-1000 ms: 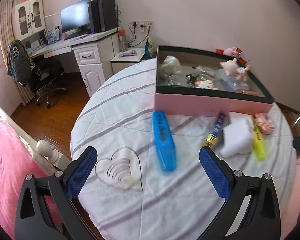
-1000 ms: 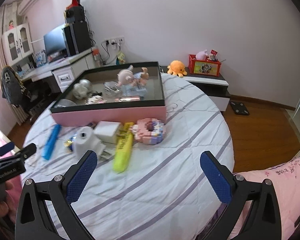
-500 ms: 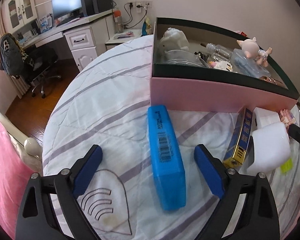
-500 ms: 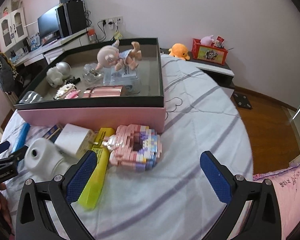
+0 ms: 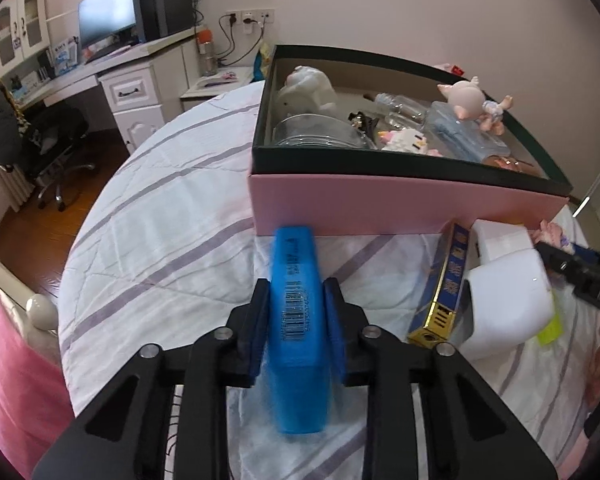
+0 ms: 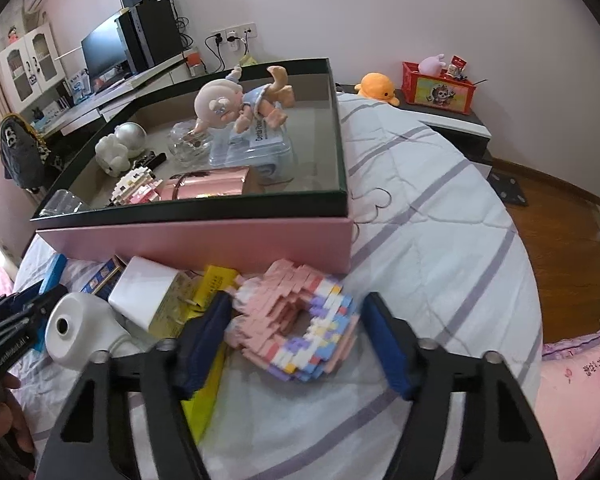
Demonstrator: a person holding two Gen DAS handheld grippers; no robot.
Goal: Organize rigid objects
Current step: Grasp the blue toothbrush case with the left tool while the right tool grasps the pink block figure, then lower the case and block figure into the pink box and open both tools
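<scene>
the left gripper (image 5: 296, 328), its jaws just closed in, pinches the flat blue plastic case (image 5: 298, 320) on the striped white bedspread (image 5: 160, 240), while the right gripper (image 6: 296, 344), just narrowing, brackets the pink brick-built doughnut (image 6: 296, 320), its left pad touching, with the pink cardboard box (image 6: 220, 240) beyond both.
</scene>
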